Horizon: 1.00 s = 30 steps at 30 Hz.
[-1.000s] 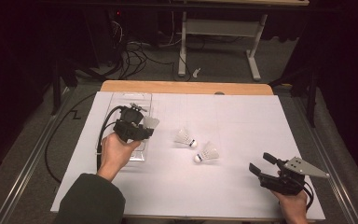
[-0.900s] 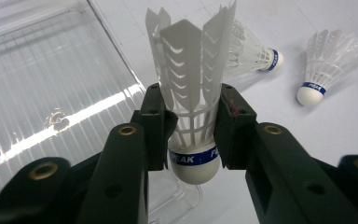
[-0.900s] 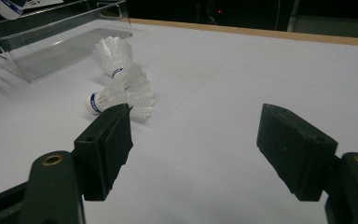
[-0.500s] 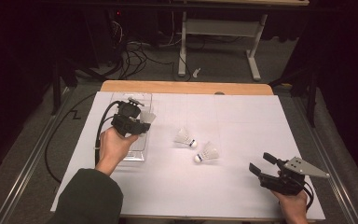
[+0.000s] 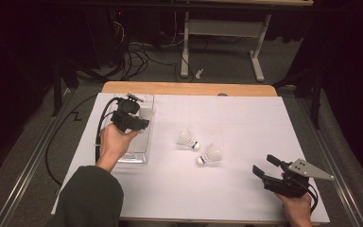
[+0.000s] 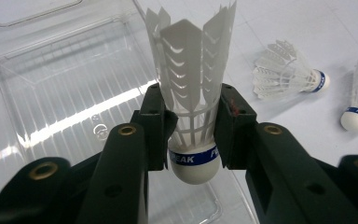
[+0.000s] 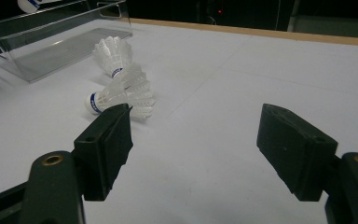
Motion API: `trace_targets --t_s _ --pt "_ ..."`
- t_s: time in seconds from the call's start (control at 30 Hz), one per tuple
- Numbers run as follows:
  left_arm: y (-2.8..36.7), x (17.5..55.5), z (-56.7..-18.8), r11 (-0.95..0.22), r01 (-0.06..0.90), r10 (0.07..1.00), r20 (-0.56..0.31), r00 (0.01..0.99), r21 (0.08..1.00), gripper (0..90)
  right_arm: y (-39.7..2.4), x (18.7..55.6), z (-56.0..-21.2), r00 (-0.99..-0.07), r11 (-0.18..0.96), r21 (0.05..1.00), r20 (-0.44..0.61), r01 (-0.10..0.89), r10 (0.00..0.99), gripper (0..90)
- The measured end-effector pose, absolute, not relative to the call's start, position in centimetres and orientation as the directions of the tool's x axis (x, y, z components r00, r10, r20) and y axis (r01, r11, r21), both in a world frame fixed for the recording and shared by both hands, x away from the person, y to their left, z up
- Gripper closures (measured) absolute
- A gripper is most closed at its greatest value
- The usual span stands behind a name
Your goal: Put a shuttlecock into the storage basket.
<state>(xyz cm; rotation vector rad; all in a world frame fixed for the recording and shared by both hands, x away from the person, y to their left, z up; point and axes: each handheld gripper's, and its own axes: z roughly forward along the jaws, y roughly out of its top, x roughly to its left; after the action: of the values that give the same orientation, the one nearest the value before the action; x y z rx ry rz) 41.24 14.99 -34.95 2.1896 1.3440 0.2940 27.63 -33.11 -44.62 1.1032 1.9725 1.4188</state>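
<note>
Shuttlecock (image 6: pixel 192 100) in left tongs (image 6: pixel 193 130)

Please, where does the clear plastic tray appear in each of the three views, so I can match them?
High view: clear plastic tray lies at left, under the left gripper.
Left gripper view: it spreads behind the jaws, upper left.
Right gripper view: top left corner.
Shared landmark: the two shuttlecocks on the white sheet.

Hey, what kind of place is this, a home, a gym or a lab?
Most likely a lab or workshop: a white-covered table in a dark room, loose cables on the floor, and a bare metal stand behind.
</note>
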Motion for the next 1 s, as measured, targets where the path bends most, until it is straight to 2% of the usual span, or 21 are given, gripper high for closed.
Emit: trace_targets --t_s 1.0 --pt "16.3 45.5 -37.1 -0.298 0.814 0.919 -0.081 0.385 0.498 67.1 -33.1 27.7 -44.6 -0.569 0.14 0.931 0.083 0.337 0.818 26.8"
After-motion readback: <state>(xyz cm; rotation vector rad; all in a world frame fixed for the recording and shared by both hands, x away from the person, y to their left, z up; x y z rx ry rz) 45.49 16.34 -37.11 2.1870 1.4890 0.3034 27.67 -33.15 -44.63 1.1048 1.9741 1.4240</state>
